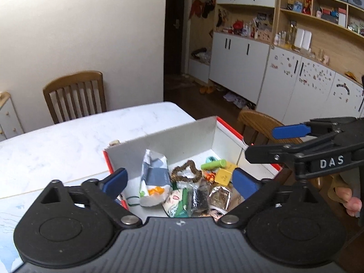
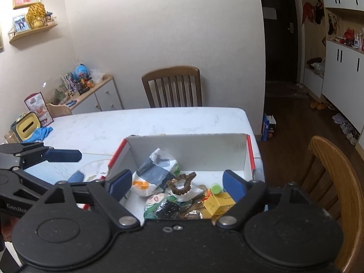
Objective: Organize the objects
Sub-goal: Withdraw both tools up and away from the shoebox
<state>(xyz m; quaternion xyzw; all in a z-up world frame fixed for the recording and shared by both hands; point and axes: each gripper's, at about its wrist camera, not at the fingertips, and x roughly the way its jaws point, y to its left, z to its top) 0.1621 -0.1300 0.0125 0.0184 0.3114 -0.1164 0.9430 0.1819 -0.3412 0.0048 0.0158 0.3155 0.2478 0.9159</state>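
Observation:
A white cardboard box with red edges [image 1: 188, 134] [image 2: 188, 145] stands on the marble table. It holds a white and grey snack packet [image 1: 153, 178] [image 2: 157, 174], a brown scrunchie [image 1: 186, 173] [image 2: 182, 183], a green tube [image 1: 212, 165], a yellow small box [image 1: 224, 177] [image 2: 217, 203] and several wrappers. My left gripper [image 1: 179, 182] is open and empty above the box's near side. My right gripper [image 2: 177, 184] is open and empty over the box; it also shows in the left wrist view [image 1: 268, 143].
A wooden chair [image 2: 173, 86] stands behind the table [image 2: 159, 120], another chair [image 2: 334, 182] at the right. A blue cloth [image 2: 39, 134] and a yellow container [image 2: 26, 126] lie at the table's far left. Cabinets [image 1: 295, 84] line the right wall.

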